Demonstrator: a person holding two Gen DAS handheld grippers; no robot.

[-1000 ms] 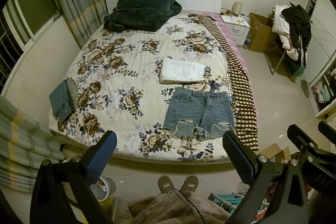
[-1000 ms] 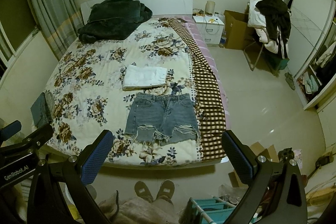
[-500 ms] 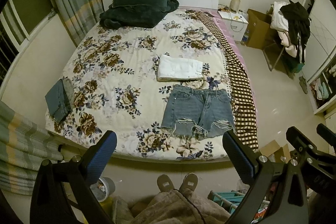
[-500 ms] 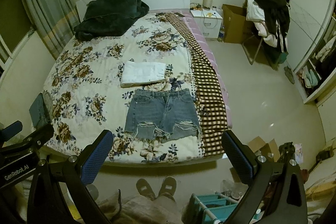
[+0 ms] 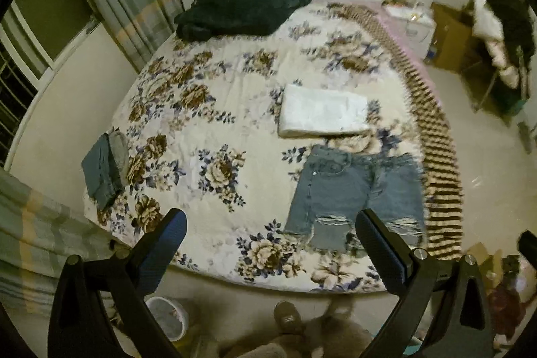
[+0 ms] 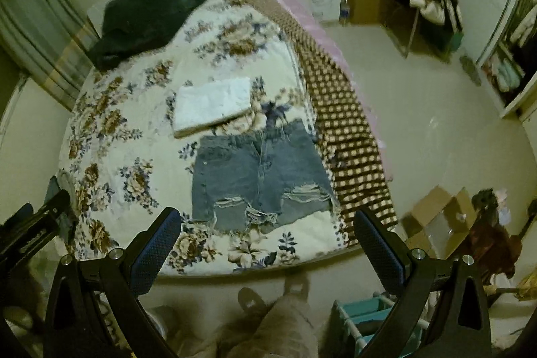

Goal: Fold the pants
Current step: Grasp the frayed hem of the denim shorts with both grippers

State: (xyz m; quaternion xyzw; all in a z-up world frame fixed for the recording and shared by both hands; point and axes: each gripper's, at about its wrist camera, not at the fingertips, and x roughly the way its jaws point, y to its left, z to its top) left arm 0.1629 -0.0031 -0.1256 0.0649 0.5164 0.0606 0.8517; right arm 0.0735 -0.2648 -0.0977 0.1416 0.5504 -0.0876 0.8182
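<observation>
Blue ripped denim shorts (image 5: 355, 190) lie flat on the floral bed (image 5: 208, 136), near its foot at the right; they also show in the right wrist view (image 6: 258, 176). A folded white garment (image 5: 322, 116) lies just beyond them (image 6: 213, 106). My left gripper (image 5: 272, 244) is open and empty, held above the foot of the bed, short of the shorts. My right gripper (image 6: 268, 244) is open and empty, also short of the shorts' hem.
A folded dark denim piece (image 5: 104, 170) sits at the bed's left edge. A dark green blanket (image 5: 241, 2) is piled at the headboard. A checked cloth (image 6: 345, 130) runs along the bed's right side. Cardboard boxes (image 6: 436, 223) and a teal rack (image 6: 372, 321) stand on the floor.
Both grippers have moved forward and closer to the bed, and both views have tilted. The shorts now appear larger. Nothing on the bed has moved.
</observation>
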